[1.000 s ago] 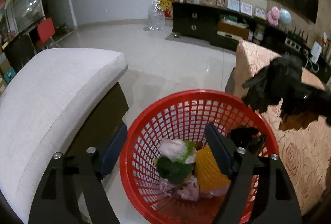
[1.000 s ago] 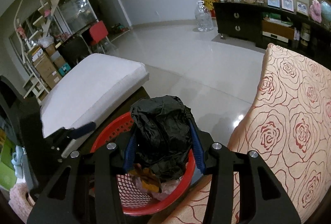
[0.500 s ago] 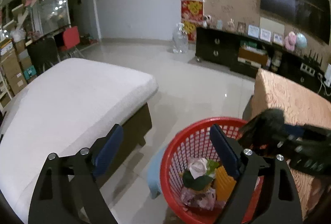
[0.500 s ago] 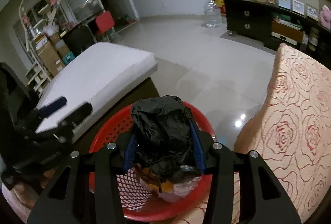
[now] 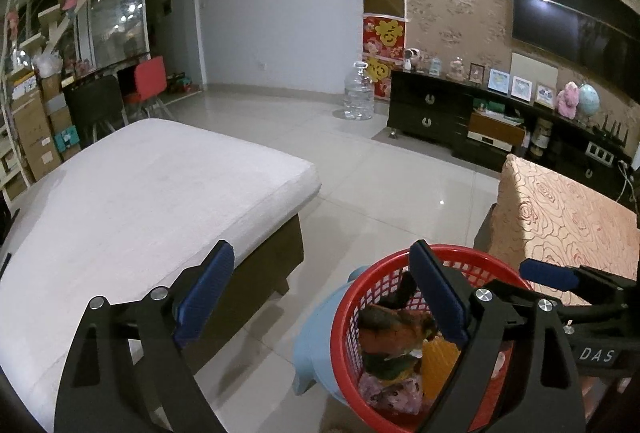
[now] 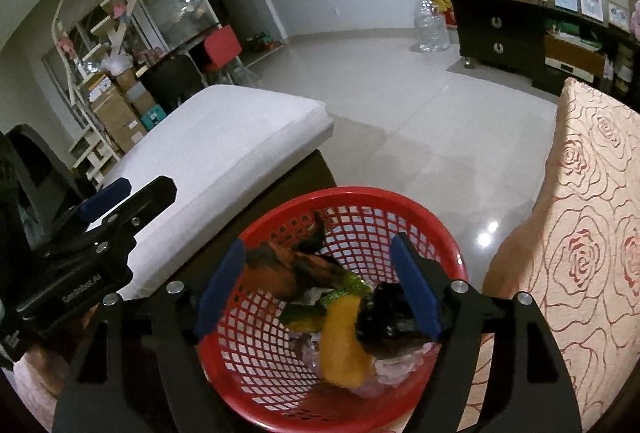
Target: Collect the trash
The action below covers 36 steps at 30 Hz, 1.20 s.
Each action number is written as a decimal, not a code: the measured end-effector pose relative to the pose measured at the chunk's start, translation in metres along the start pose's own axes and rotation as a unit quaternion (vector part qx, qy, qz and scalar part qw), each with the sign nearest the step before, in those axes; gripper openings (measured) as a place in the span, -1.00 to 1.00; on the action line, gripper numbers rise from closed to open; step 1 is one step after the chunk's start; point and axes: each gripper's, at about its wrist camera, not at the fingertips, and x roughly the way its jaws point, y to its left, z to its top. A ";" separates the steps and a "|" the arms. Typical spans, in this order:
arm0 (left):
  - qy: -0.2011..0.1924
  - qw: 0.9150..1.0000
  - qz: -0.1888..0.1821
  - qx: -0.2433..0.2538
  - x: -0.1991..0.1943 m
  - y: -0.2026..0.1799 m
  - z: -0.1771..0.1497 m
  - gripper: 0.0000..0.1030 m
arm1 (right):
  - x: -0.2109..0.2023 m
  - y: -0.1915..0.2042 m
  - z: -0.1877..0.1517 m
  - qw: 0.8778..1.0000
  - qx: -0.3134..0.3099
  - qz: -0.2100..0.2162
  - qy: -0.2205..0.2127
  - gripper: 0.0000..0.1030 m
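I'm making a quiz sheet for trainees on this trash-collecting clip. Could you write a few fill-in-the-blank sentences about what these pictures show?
1. The trash lies in a mesh basket coloured ____.
2. The jaws of the right hand-held gripper stand ____, with nothing pressed between them.
3. The basket stands on a stool coloured light ____.
4. The cushion right of the basket bears a pattern of ____.

Missing words: red; open; blue; roses
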 end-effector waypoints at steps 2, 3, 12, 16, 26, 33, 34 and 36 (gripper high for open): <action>0.000 1.000 0.000 0.001 0.000 -0.001 0.000 0.67 | -0.001 0.000 0.000 1.000 -0.005 -0.011 -0.003 0.41; 0.000 1.000 0.000 0.000 0.000 -0.001 0.000 0.67 | -0.002 0.000 -0.001 1.000 -0.009 -0.019 -0.005 0.41; -0.002 1.000 -0.001 0.003 -0.001 -0.003 0.001 0.67 | -0.003 0.005 -0.006 0.997 -0.040 -0.067 -0.012 0.51; -0.001 1.000 -0.002 -0.003 -0.002 -0.001 0.002 0.72 | -0.006 0.006 -0.009 0.994 -0.049 -0.094 -0.022 0.62; -0.020 1.000 -0.007 -0.002 -0.017 -0.005 0.002 0.78 | -0.032 0.006 -0.016 0.986 -0.061 -0.144 -0.059 0.82; -0.024 1.000 -0.011 0.002 -0.022 -0.010 0.001 0.78 | -0.043 0.003 -0.028 0.985 -0.047 -0.152 -0.070 0.86; -0.023 1.000 -0.012 0.002 -0.023 -0.010 0.000 0.78 | -0.044 0.003 -0.029 0.985 -0.045 -0.153 -0.070 0.86; -0.022 1.000 -0.013 0.001 -0.025 -0.010 -0.002 0.78 | -0.045 0.004 -0.033 0.984 -0.044 -0.157 -0.071 0.86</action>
